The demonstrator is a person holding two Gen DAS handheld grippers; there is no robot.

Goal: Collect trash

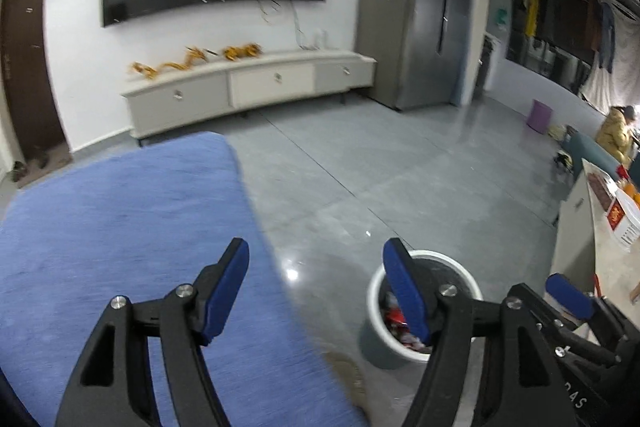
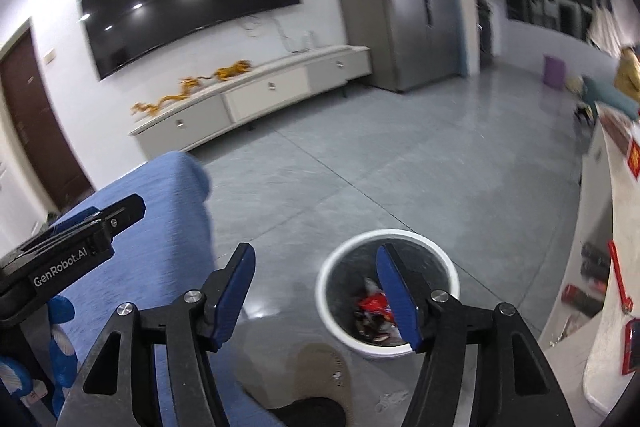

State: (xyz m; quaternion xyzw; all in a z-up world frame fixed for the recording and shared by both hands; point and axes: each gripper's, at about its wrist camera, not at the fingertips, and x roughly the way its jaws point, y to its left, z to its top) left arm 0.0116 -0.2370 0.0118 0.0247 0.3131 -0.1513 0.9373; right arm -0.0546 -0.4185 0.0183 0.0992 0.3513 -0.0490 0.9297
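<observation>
A white round trash bin (image 2: pixel 336 323) with a dark liner stands on the grey floor; red and mixed wrappers (image 2: pixel 374 305) lie inside it. It also shows in the left wrist view (image 1: pixel 376 331). My right gripper (image 2: pixel 316 287) is open and empty, held above the bin's left rim. My left gripper (image 1: pixel 316 283) is open and empty, above the gap between the blue-covered surface (image 1: pixel 120 227) and the bin. The right gripper's fingertip (image 1: pixel 568 295) shows at the right of the left wrist view, and the left gripper's body (image 2: pixel 72 247) shows at the left of the right wrist view.
A blue cloth-covered surface (image 2: pixel 160 219) lies to the left. A white counter (image 2: pixel 608 267) with red items stands at the right. A TV cabinet (image 1: pixel 248 87), wall TV and grey fridge (image 1: pixel 412 19) stand at the far wall. A slipper (image 2: pixel 324 371) lies below.
</observation>
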